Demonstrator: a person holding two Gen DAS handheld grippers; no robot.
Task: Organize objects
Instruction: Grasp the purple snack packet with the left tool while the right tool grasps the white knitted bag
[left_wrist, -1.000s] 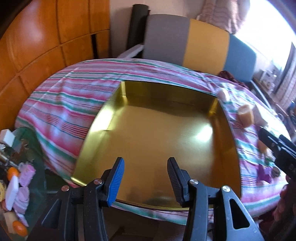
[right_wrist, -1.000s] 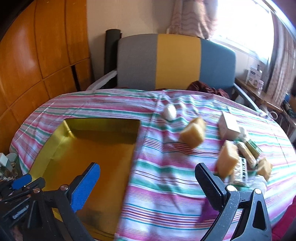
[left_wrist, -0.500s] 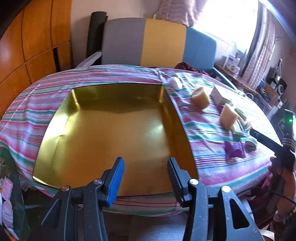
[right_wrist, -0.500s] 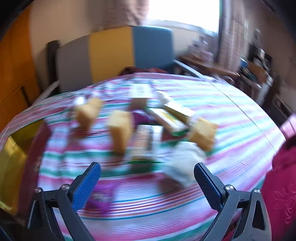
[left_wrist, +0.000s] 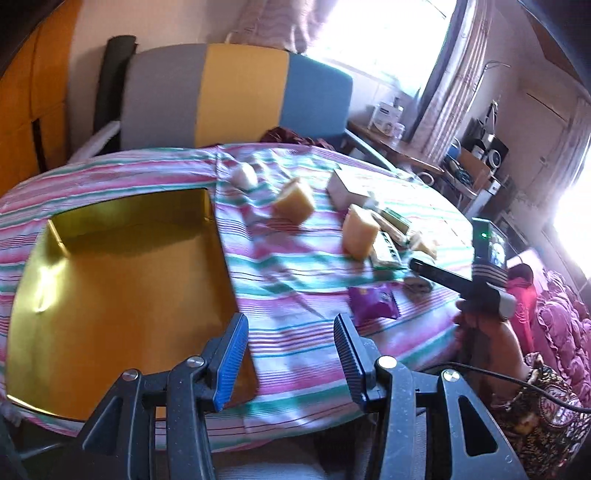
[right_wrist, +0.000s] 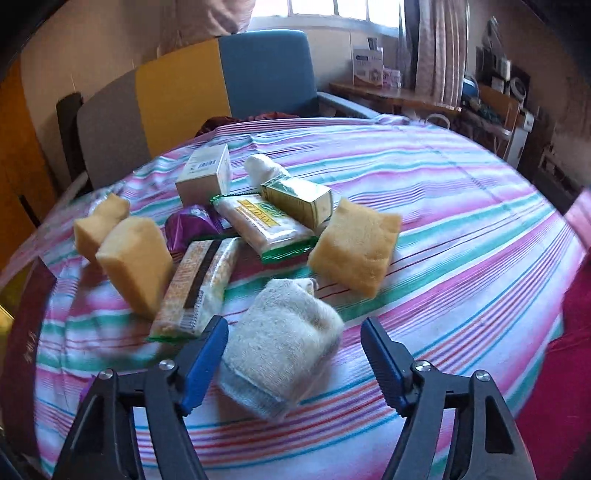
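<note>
- The right gripper (right_wrist: 291, 343) is hanging low over the near edge of the striped tablecloth (right_wrist: 461, 206), and its jaws have just been closing; they are standing half apart with a rolled cream sock (right_wrist: 284, 347) lying between them.
- The blue left pad is sitting just beside the sock's left edge, while a clear gap is showing between the sock and the right pad, so the sock is not being pressed on both sides.
- The left gripper (left_wrist: 291, 354) is hovering above the cloth just right of the gold tray (left_wrist: 110, 280), its jaws standing narrow with nothing between them.
- The tray is lying on the left part of the table, well apart from the sock.
- Beyond the sock, a long cracker packet (right_wrist: 199, 284) is lying on its left, touching a yellow sponge (right_wrist: 136, 262) that is standing tilted.
- A second sponge (right_wrist: 99, 225) is sitting just behind the first one, and a third sponge (right_wrist: 354, 247) is resting to the right, far of the sock.
- A green-edged snack packet (right_wrist: 266, 225), a gold foil box (right_wrist: 299, 197) and a purple wrapper (right_wrist: 192, 225) are crowding together in the middle.
- A pale carton (right_wrist: 205, 177) and a white roll (right_wrist: 262, 166) are standing at the far side of the heap.
- In the left wrist view, a person's hand (left_wrist: 491, 336) is holding the right gripper's handle at the table's right edge.
</note>
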